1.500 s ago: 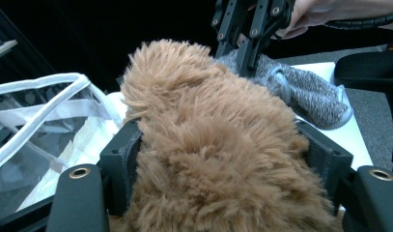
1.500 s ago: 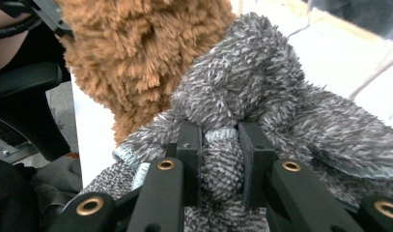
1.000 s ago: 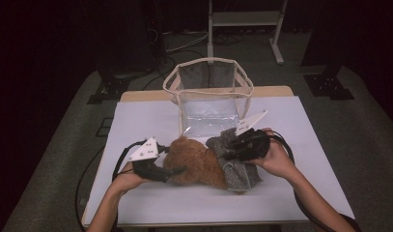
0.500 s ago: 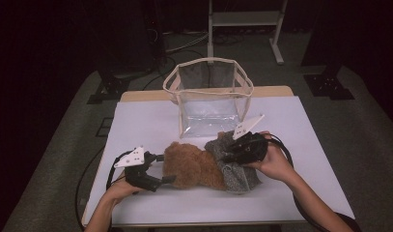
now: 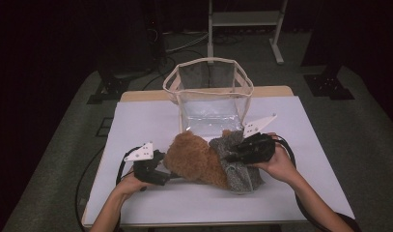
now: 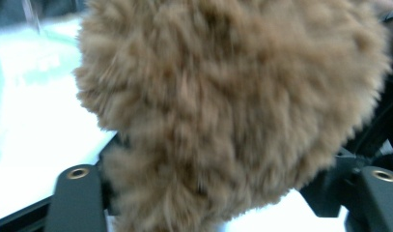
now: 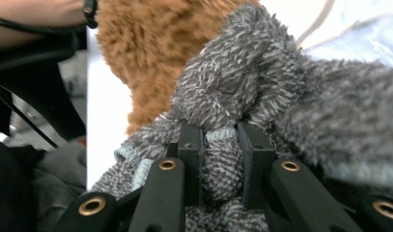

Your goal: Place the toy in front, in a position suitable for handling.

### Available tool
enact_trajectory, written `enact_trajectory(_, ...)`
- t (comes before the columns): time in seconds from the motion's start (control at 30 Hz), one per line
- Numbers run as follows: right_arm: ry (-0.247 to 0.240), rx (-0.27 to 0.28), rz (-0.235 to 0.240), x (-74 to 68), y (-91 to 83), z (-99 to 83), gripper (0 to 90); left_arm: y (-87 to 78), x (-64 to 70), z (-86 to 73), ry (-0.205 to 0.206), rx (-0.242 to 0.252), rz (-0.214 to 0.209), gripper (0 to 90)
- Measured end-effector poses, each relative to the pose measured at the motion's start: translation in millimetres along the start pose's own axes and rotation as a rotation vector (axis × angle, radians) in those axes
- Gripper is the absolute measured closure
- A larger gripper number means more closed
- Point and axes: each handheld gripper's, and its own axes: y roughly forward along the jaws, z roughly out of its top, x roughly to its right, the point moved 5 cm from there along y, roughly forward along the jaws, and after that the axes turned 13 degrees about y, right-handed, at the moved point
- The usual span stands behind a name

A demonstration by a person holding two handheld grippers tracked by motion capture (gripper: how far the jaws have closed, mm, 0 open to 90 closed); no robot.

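Note:
A brown fluffy plush piece point(image 5: 194, 158) lies at the table's front centre, and a grey fuzzy cloth point(image 5: 240, 173) overlaps its right side. My left gripper point(image 5: 161, 174) sits at the plush's left edge. Its jaws stand wide apart in the left gripper view, with the brown fur point(image 6: 232, 96) bulging between them; left gripper point(image 6: 228, 183) is open. My right gripper point(image 5: 233, 155) rests on top of the grey cloth. In the right gripper view a fold of grey cloth point(image 7: 281, 96) is clamped between the pads of the right gripper point(image 7: 220, 145).
A clear bag with cream trim point(image 5: 209, 65) stands open-topped behind the two fabrics, at the back middle of the white table point(image 5: 146, 121). Cables trail from both grippers. Dark floor and a metal stand point(image 5: 245, 19) lie beyond the table.
The left gripper drew back to the left from the brown plush, then edged toward it again. The plush settled lower. The right gripper has kept its hold on the grey cloth.

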Motion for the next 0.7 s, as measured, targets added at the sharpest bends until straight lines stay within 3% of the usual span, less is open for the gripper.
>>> enact_trajectory(0.17, -0.018, 0.045, 0.077, -11.7, -2.4, 7.0, 74.3, 4.8, -0.9, 35.9, 0.089, 0.043, 0.004, 35.5)
enact_trajectory(0.27, -0.030, 0.082, 0.084, -15.9, -9.2, 14.4, 74.3, 4.8, -3.5, 58.1, 0.128, 0.066, 0.008, 37.8)
enact_trajectory(0.3, -0.030, 0.082, 0.084, -15.9, -9.2, 14.4, 74.3, 4.8, -3.5, 58.1, 0.128, 0.066, 0.008, 38.5)
enact_trajectory(0.33, -0.028, 0.094, 0.089, -16.4, -12.1, 16.7, 74.3, 3.9, -4.8, 71.1, 0.153, 0.080, 0.007, 38.5)
enact_trajectory(0.5, -0.050, 0.145, 0.094, -20.3, -25.4, 30.1, 74.3, 1.1, -5.9, 106.3, 0.222, 0.097, 0.006, 39.3)
enact_trajectory(0.6, -0.062, 0.147, 0.085, -22.9, -27.9, 33.1, 74.4, 0.8, -4.4, 117.6, 0.250, 0.070, 0.003, 39.1)
enact_trajectory(0.7, -0.057, 0.149, 0.083, -21.9, -28.4, 28.5, 74.3, 6.3, -1.9, 115.8, 0.244, 0.053, 0.004, 34.8)
